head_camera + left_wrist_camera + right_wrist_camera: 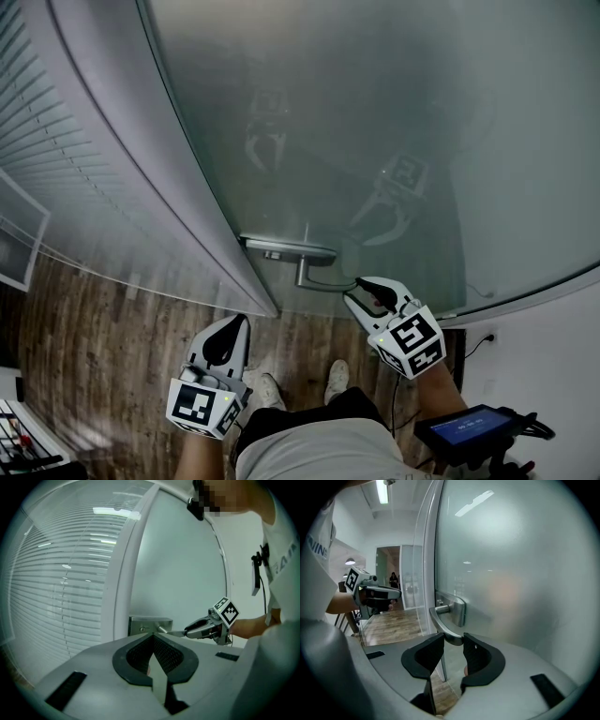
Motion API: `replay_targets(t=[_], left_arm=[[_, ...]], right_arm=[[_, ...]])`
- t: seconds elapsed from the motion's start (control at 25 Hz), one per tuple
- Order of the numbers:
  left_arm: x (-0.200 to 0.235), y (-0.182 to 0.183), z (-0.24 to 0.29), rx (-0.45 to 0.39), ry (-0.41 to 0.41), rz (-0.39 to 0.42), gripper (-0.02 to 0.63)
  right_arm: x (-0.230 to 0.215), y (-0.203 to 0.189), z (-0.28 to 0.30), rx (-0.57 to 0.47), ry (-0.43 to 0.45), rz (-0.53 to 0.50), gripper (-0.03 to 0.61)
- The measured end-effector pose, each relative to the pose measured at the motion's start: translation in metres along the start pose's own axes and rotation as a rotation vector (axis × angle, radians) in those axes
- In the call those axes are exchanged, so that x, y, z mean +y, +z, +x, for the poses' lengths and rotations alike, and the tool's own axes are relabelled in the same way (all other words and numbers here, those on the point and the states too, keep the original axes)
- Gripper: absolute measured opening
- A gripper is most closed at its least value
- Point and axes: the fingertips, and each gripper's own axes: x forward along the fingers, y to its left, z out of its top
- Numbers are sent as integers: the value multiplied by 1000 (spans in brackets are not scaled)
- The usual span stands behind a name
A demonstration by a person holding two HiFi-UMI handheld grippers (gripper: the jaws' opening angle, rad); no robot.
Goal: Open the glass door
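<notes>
The frosted glass door carries a metal lever handle on a steel plate. My right gripper reaches the free end of that lever. In the right gripper view the handle lies crosswise between the pads, and the right gripper is shut on its tip. My left gripper hangs lower left of the handle, apart from the door, its jaws shut on nothing. In the left gripper view, the left gripper points toward the plate, and the right gripper shows at the lever.
A grey door frame runs left of the door, with a glass wall and white blinds beyond it. Below are the wooden floor and the person's shoes. A device with a blue screen hangs at lower right.
</notes>
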Motion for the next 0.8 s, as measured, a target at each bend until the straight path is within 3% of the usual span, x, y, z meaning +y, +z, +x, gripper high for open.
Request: replay_targets(t=[0.28, 0.52, 0.8], left_arm=[[-4, -1, -3, 0, 0, 7, 0], [-11, 1, 0, 5, -5, 46, 0], [-16, 5, 5, -2, -13, 44, 0]], right_arm=[[0, -15, 13, -17, -8, 76, 132], [-10, -15, 20, -91, -63, 151, 134], [-27, -7, 30, -97, -71, 160, 135]])
